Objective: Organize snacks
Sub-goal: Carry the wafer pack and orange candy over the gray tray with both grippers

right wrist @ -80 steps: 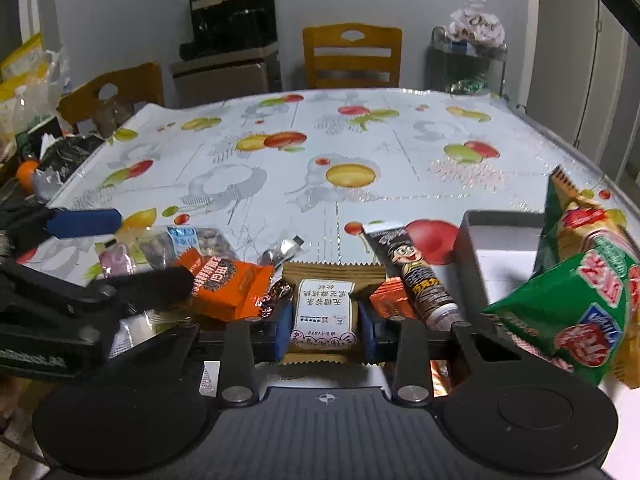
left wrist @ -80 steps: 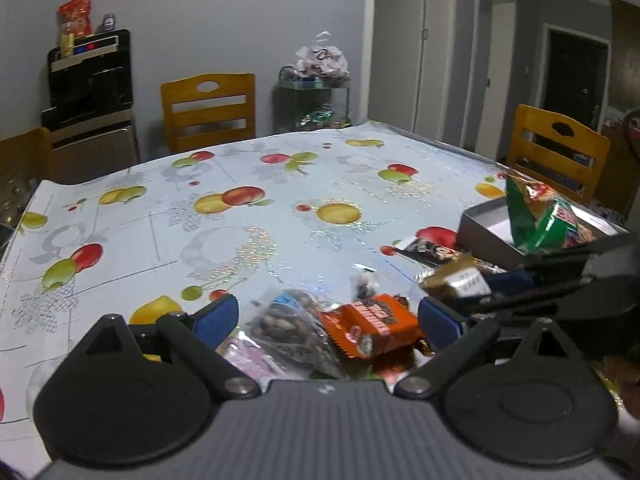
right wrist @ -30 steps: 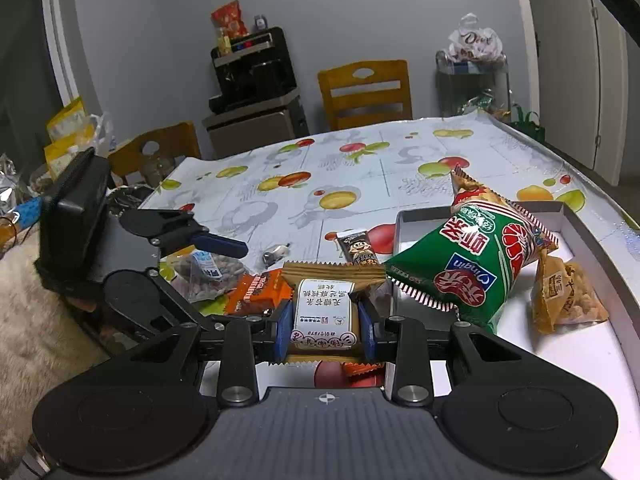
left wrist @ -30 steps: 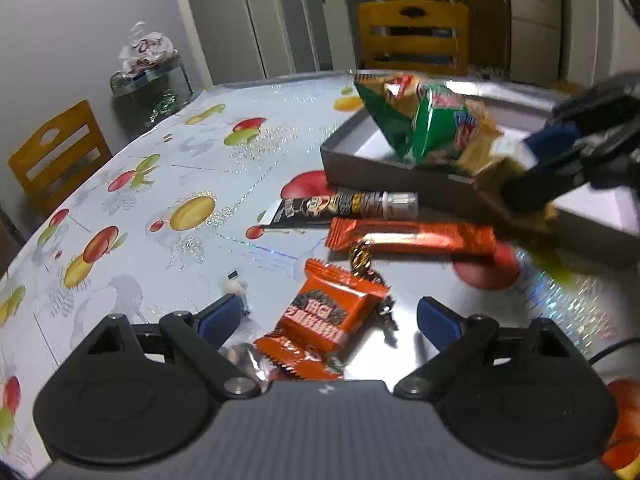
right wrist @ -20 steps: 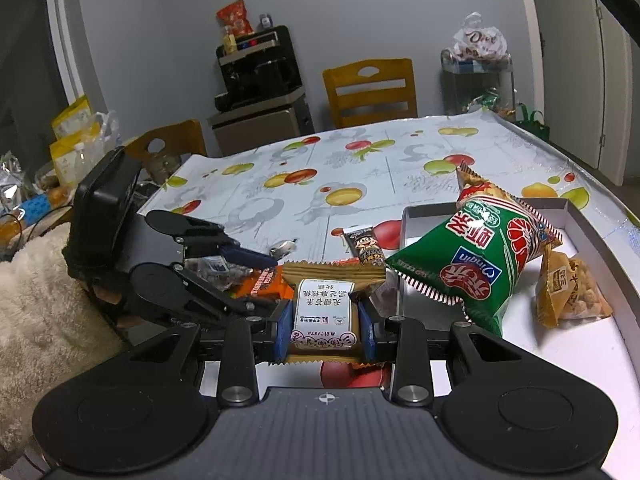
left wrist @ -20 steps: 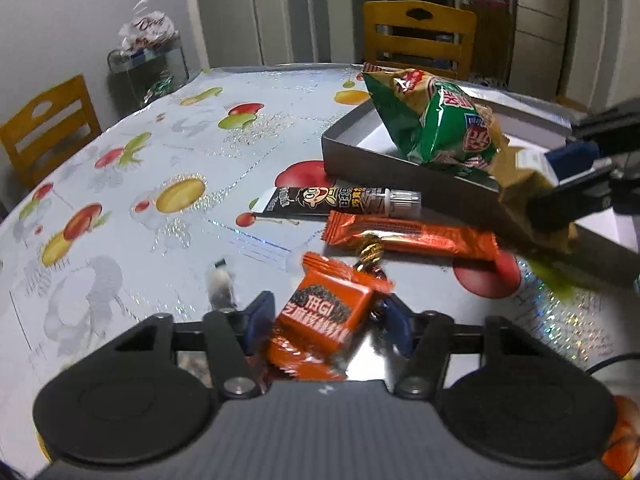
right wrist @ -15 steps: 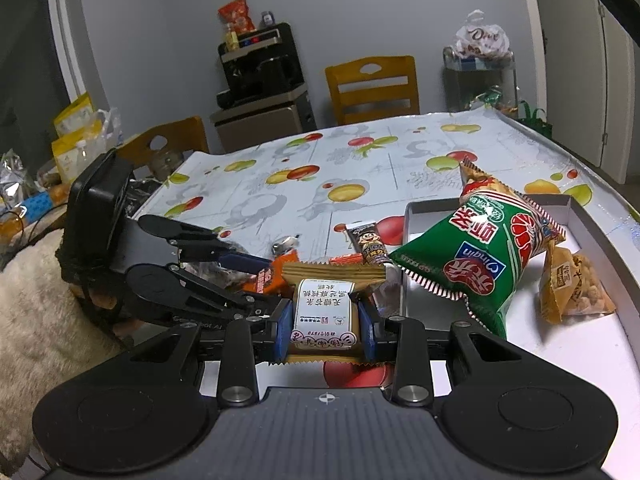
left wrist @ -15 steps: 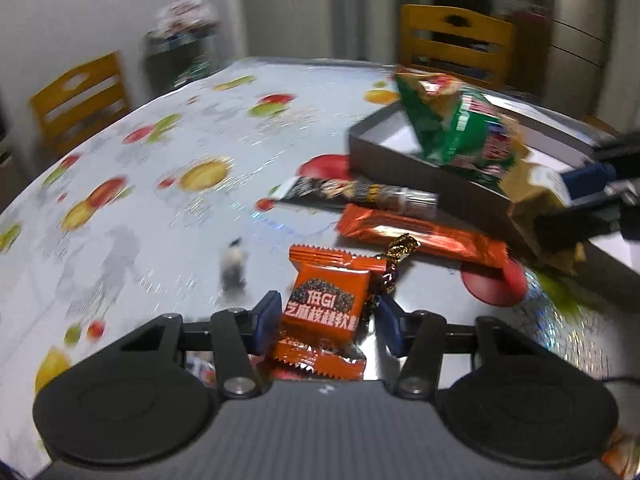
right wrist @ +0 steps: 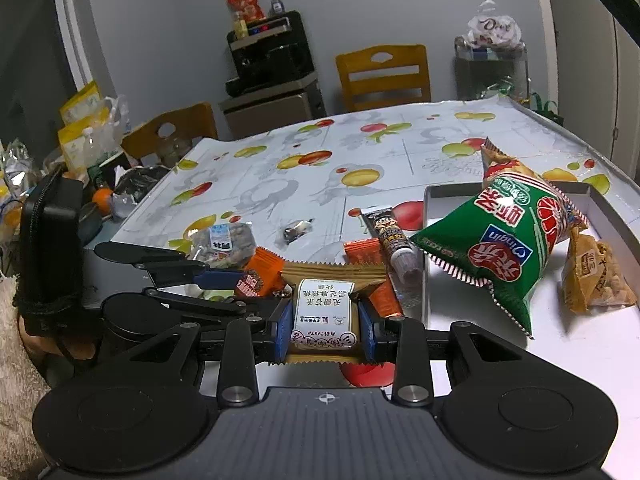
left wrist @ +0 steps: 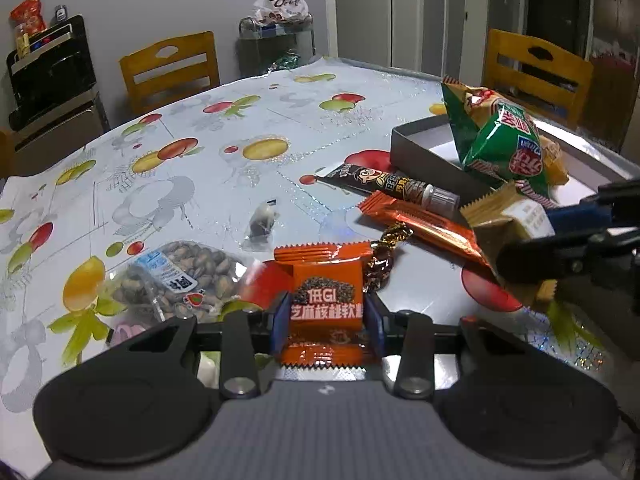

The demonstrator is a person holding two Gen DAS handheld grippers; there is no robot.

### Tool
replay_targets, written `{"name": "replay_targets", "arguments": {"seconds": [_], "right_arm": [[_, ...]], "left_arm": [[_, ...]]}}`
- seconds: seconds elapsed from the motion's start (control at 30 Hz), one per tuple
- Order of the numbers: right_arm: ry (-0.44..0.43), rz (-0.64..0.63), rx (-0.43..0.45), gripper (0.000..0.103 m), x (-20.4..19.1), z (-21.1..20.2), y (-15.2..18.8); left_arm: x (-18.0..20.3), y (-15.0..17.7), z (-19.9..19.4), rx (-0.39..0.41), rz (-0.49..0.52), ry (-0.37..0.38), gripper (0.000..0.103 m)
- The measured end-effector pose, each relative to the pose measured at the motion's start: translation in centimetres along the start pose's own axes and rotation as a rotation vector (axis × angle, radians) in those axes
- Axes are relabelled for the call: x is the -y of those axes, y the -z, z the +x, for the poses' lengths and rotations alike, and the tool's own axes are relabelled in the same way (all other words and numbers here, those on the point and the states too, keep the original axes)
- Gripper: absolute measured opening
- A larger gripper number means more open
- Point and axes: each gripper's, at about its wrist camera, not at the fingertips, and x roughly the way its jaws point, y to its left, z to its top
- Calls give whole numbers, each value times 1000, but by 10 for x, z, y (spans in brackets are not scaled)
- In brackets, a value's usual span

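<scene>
Square orange snack packet (left wrist: 326, 307), crimped ends, white lettering, lower centre of frame, pinched between the closing jaws of the left gripper (left wrist: 326, 322), tan biscuit packet (right wrist: 324, 312), white label, clamped by the right gripper (right wrist: 325, 326), grey tray (right wrist: 612, 204) at right.

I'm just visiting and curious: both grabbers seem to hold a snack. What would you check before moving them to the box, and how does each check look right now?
1. Left gripper on the orange square packet: jaws closing, pads at both sides. Ok.
2. Right gripper on the tan biscuit packet: clamped. Ok.
3. Room in the grey box: the green chip bag and the yellow snack bag lie inside, white floor bare in front. Ok.
4. Gold-wrapped candy beside the orange packet, might snag: cannot tell.
5. Path to the box: the long orange bar and the dark stick pack lie between. Not ok unless lifted over.
</scene>
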Motion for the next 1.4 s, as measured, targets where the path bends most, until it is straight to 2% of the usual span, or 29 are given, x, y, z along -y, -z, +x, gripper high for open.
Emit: {"name": "replay_targets", "arguments": {"seconds": [0.2,0.37,0.87,1.0,1.17,1.4], "right_arm": [[1,0,-4,35,-1,1,2],[5,-7,5,35,-1,0,1],[-4,-26,7,35,-5,1,-2],[-2,-29,13,35,-6,-1,-4],[-5,-38,15,35,-7,-2,-5],[-6,-30,12,35,-5,-2,-5]], "left_arm": [[-8,2,4,24,-78,-14,37],[-14,3,-5,35,-104,-36,35],[-15,-8,-54,124,-117,-39,35],[-18,-12,-66,152,-138,-16,35],[-21,-9,-68,105,-138,13,35],[-27,16,-67,19,-140,-11,35]]}}
